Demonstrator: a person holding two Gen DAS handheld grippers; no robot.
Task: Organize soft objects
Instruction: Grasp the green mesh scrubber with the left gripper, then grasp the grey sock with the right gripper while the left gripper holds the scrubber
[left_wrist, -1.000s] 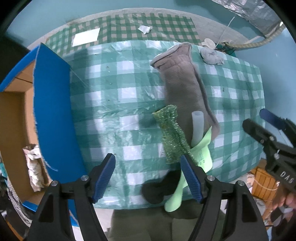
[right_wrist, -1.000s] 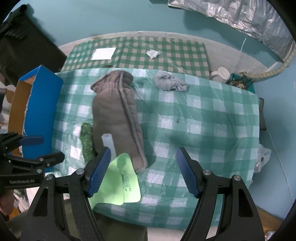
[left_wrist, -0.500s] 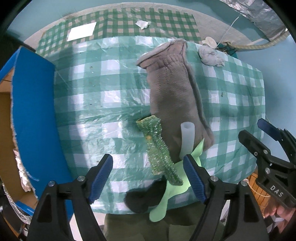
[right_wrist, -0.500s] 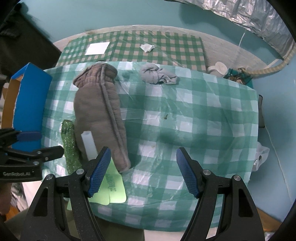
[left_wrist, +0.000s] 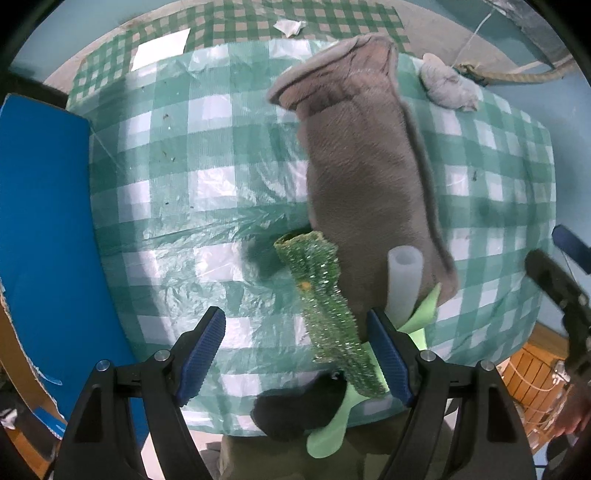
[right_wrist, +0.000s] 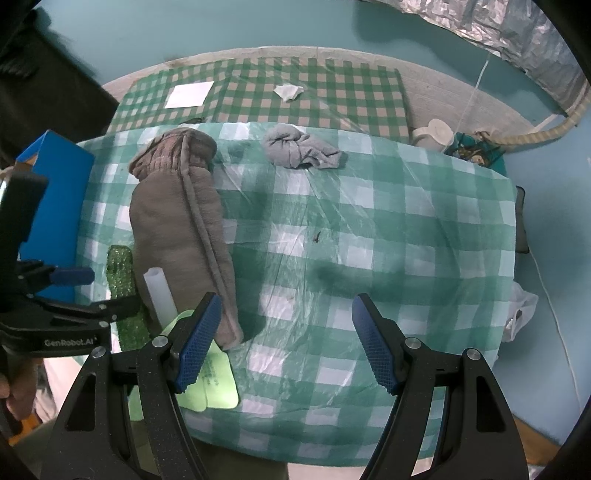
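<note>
Several soft things crowd the lower middle of the left wrist view, on a table (left_wrist: 207, 155) under a green-and-white checked plastic cover. A long brown plush sleeve (left_wrist: 365, 177) runs from the upper middle down toward the lower right; a glittery green strip (left_wrist: 325, 299) lies just beside its left edge, and a white foam tube (left_wrist: 402, 284) rests on its lower end. Pale green foam sheets (left_wrist: 424, 310) poke out beneath the tube, and a dark soft lump (left_wrist: 299, 406) sits at the table's near edge. A crumpled grey cloth (left_wrist: 447, 88) lies apart at the upper right.

The left gripper (left_wrist: 295, 354) has just been widening its jaws; they stand well apart, with the lower end of the green strip between them, the pads not pressing it. A blue box wall (left_wrist: 40, 229) fills the left of the frame.

In the right wrist view the right gripper (right_wrist: 284, 339) hangs over bare checked cover at lower centre, jaws apart and empty, its left finger overlapping the green sheets, whose small print is too blurred to read. The left gripper's body at the left edge reads "GenRobot.AI". A white paper square (right_wrist: 188, 94) and a crumpled tissue (right_wrist: 290, 90) lie on a darker checked cloth (right_wrist: 332, 92) at the top.
</note>
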